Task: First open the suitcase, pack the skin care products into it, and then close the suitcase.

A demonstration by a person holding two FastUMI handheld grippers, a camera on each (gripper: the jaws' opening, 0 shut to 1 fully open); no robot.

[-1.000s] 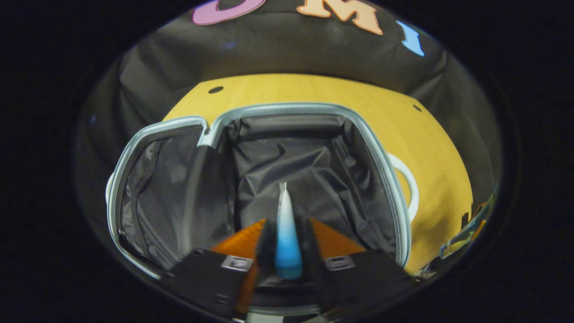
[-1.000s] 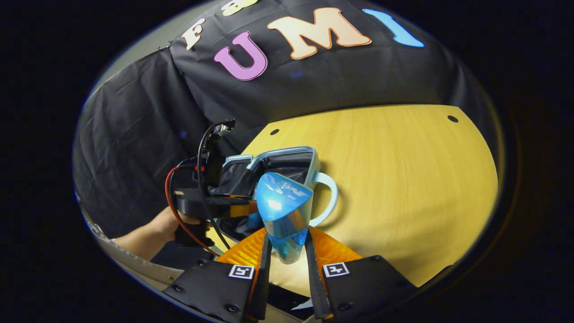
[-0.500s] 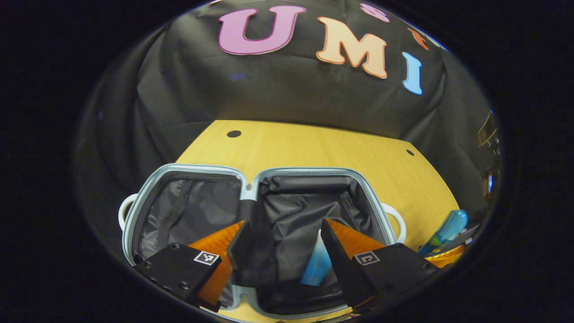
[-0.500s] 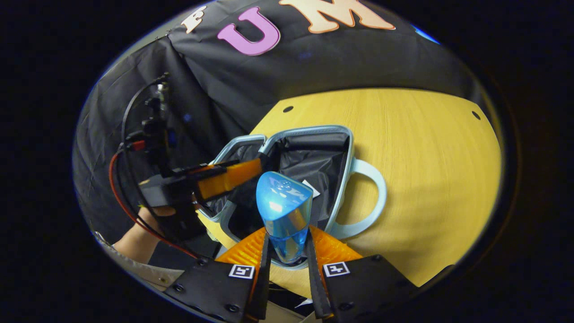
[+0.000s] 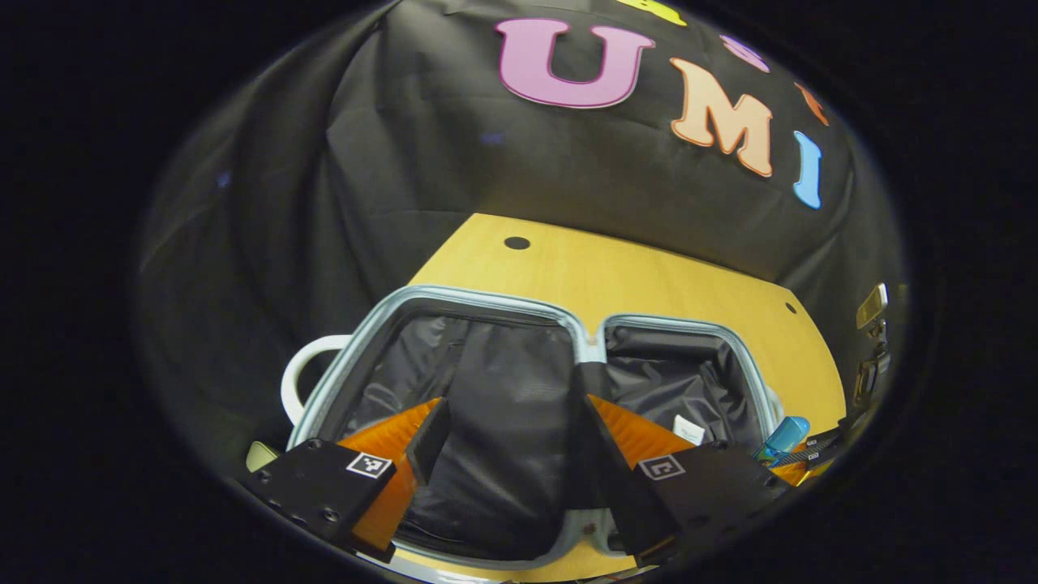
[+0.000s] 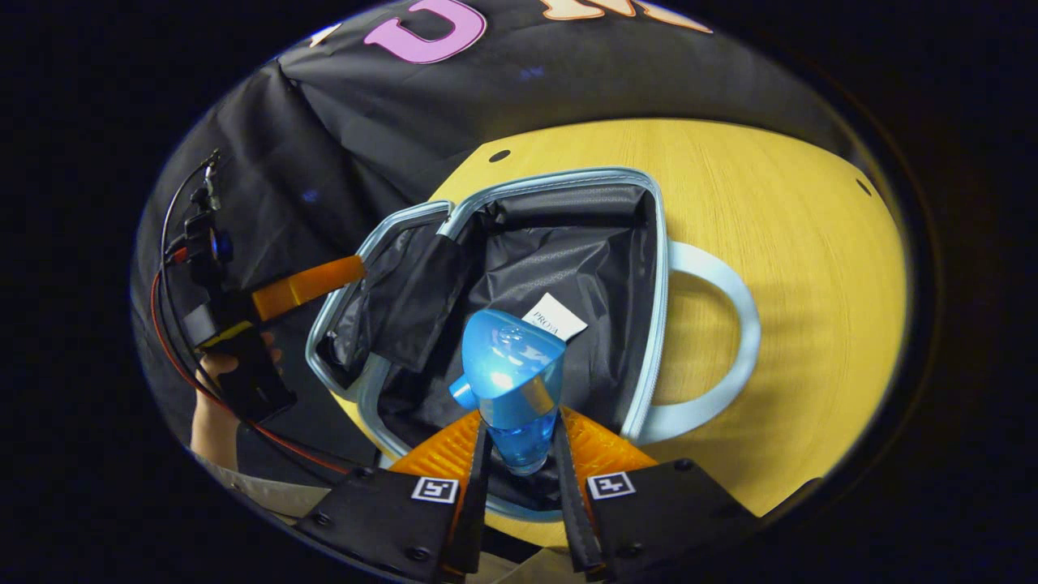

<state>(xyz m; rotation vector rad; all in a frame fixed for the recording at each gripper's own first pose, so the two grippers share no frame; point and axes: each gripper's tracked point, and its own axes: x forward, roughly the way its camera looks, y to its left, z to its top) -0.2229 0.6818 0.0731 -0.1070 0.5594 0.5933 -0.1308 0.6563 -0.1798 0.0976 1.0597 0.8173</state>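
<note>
The pale blue suitcase (image 6: 658,243) lies open on the table, both black-lined halves showing. A blue-and-white tube (image 6: 554,317) lies on the lining of the right half, its white end (image 5: 689,429) also showing in the left gripper view. My right gripper (image 6: 519,423) is shut on a blue bottle (image 6: 511,373), held just above the near edge of that half. My left gripper (image 5: 507,405) stands open with nothing in it over the suitcase (image 5: 478,296)'s left half. In the right gripper view the left gripper (image 6: 349,268) hangs off to the suitcase's left, held by a hand (image 6: 207,405).
The suitcase rests on a yellow wooden table (image 6: 811,203) with small holes near its far edge. A pale loop handle (image 6: 730,324) sticks out on the right side, another handle (image 5: 304,373) on the left. Black cloth walls stand behind the table.
The left gripper opened, left the tube in the suitcase and drew back to the left. The right gripper carried the blue bottle in over the suitcase's right half.
</note>
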